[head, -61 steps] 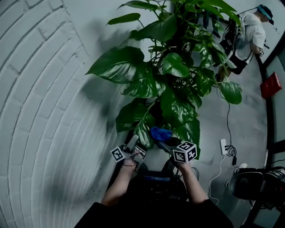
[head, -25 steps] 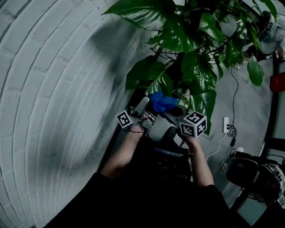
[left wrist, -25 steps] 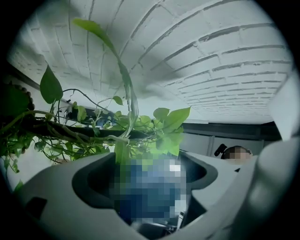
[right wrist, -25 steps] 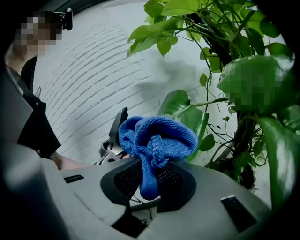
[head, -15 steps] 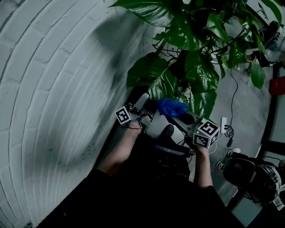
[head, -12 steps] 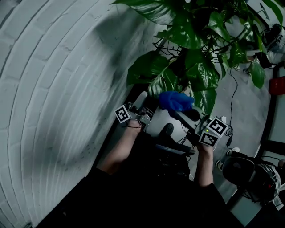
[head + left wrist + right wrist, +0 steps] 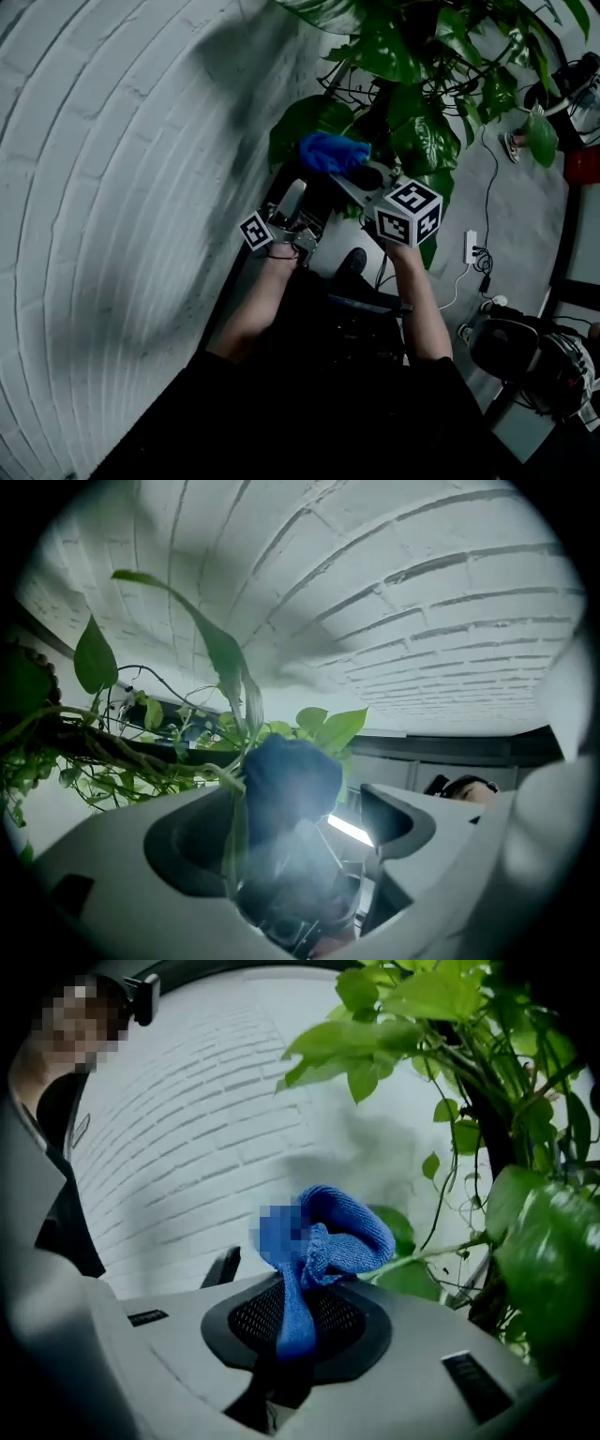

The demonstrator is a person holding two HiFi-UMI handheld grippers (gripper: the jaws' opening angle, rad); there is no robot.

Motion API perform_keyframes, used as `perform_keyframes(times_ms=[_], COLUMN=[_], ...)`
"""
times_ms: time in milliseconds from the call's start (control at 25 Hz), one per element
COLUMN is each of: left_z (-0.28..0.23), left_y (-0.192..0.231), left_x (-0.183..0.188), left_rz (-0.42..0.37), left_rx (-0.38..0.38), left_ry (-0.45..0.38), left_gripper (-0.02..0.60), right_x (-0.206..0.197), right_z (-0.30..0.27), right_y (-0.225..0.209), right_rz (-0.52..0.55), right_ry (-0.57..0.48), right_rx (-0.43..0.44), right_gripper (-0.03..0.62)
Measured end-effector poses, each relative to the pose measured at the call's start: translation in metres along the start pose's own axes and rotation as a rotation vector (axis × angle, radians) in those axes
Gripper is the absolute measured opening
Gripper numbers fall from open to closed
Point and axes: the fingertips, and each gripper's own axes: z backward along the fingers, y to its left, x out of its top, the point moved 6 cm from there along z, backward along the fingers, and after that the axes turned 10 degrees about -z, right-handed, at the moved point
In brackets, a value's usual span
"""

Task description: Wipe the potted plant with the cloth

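The potted plant (image 7: 412,141) fills the upper right of the head view with large glossy leaves. My right gripper (image 7: 354,174) is shut on a bunched blue cloth (image 7: 331,150), which is held up against a broad low leaf (image 7: 305,120). In the right gripper view the cloth (image 7: 323,1237) sticks up from the closed jaws (image 7: 295,1326), with stems and leaves (image 7: 544,1251) to the right. My left gripper (image 7: 292,194) points up just below the cloth. Its jaws stand open (image 7: 291,827), a thin leaf (image 7: 225,658) hangs down between them, and the cloth (image 7: 286,775) shows beyond.
A white brick wall (image 7: 112,187) curves along the left, close behind the plant. On the grey floor to the right lie a white power strip (image 7: 471,248) with cables and dark equipment (image 7: 511,342). A person's feet (image 7: 514,145) stand past the plant.
My right gripper swung right with the cloth, then moved up and left against the low broad leaf. The left gripper stayed almost still. The head view shifted slightly.
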Motion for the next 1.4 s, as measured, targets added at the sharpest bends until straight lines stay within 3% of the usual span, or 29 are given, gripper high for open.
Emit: perform_keyframes(times_ms=[120, 400, 840, 1040, 1240, 1400], left_z=[-0.002, 0.001, 0.005, 0.02, 0.028, 0.023], left_y=[-0.001, 0.003, 0.005, 0.005, 0.013, 0.018], left_x=[0.001, 0.0, -0.006, 0.001, 0.02, 0.043], left_rz=[-0.007, 0.015, -0.003, 0.004, -0.033, -0.079], left_rx=[-0.012, -0.017, -0.011, 0.021, 0.057, 0.068], left_ry=[0.01, 0.034, 0.165, 0.142, 0.049, -0.047], left_gripper=[0.443, 0.443, 0.443, 0.443, 0.443, 0.443], right_x=[-0.028, -0.063, -0.109, -0.099, -0.049, 0.002], right_z=[-0.013, -0.005, 0.029, 0.066, 0.104, 0.123], right_y=[0.001, 0.015, 0.041, 0.062, 0.066, 0.043], right_rz=[-0.027, -0.038, -0.065, -0.161, -0.132, -0.119], right_ry=[0.079, 0.154, 0.243, 0.136, -0.067, -0.266], right_rx=[0.022, 0.042, 0.01, 0.07, 0.133, 0.081], right_gripper=[0.095, 0.094, 0.095, 0.094, 0.094, 0.095])
